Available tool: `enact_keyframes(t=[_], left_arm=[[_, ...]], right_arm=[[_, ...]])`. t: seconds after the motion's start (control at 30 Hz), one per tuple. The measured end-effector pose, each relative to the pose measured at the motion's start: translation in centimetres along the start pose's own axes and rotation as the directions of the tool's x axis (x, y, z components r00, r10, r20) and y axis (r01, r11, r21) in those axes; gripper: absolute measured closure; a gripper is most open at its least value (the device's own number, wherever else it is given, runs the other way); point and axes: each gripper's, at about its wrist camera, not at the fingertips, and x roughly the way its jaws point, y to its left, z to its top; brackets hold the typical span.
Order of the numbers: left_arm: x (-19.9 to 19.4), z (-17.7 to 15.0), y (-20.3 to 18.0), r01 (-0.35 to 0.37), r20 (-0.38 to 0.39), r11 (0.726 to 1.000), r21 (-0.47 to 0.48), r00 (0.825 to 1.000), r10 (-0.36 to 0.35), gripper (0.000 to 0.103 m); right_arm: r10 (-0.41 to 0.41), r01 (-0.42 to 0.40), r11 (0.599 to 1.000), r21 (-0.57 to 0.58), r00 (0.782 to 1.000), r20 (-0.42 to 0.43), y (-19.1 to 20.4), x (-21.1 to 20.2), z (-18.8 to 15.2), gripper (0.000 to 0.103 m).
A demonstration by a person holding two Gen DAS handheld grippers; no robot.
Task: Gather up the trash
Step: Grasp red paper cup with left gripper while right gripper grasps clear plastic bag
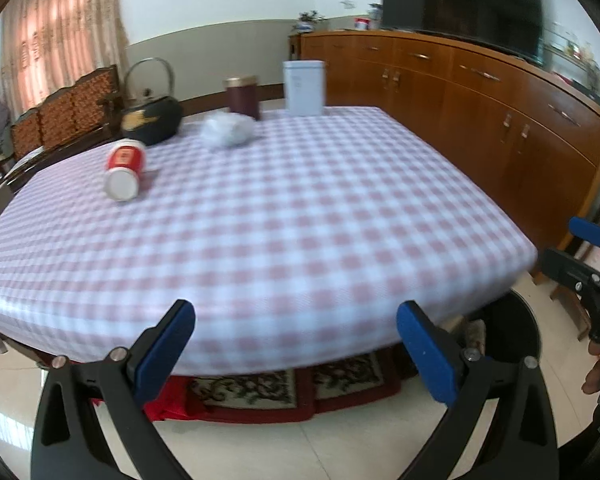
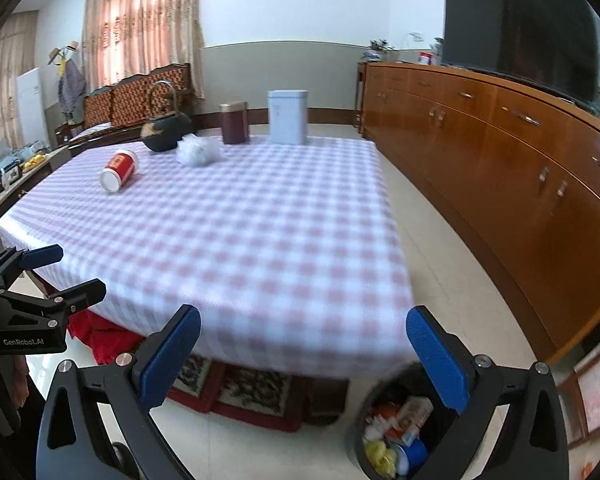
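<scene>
A red and white paper cup (image 1: 124,168) lies on its side at the far left of the checked tablecloth (image 1: 280,208); it also shows in the right wrist view (image 2: 118,170). A crumpled clear plastic bag (image 1: 228,130) lies further back, also seen in the right wrist view (image 2: 198,150). A black trash bin (image 2: 396,424) with several bits of rubbish stands on the floor at the table's near right corner. My left gripper (image 1: 296,344) is open and empty before the table's near edge. My right gripper (image 2: 304,352) is open and empty, above the bin.
A black teapot (image 1: 152,116), a maroon canister (image 1: 243,98) and a white tin (image 1: 304,88) stand along the table's far edge. A long wooden sideboard (image 2: 500,152) with a TV (image 2: 520,32) runs along the right. A patterned rug (image 1: 260,392) lies under the table.
</scene>
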Motion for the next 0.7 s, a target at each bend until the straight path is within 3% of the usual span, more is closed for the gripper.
enact_keyframes(t=[0.1,0.33,0.47,0.7], left_arm=[[0.2,1.0,2.4,-0.038,0.014,0.999,-0.029,0.999,0.038,0.002],[1.4,3.7,8.7,-0.122,0.042,0.987,-0.106,0.991,0.127,0.002],[3.9,5.5,12.8,-0.178,0.018,0.971,-0.161,0.983,0.183,0.002],[10.2,9.0,17.6,-0.219,-0.036,0.953,-0.208,0.976,0.216,0.006]], right_arm=[[0.040,-0.040,0.999,-0.010,0.999,0.013,1.4,1.2,2.1,0.000],[0.068,-0.071,0.995,-0.069,0.997,-0.044,5.8,6.3,7.2,0.000],[0.092,-0.097,0.991,-0.093,0.994,-0.049,7.9,9.9,10.1,0.000],[0.152,-0.162,0.977,-0.135,0.985,-0.087,11.5,18.4,15.7,0.000]])
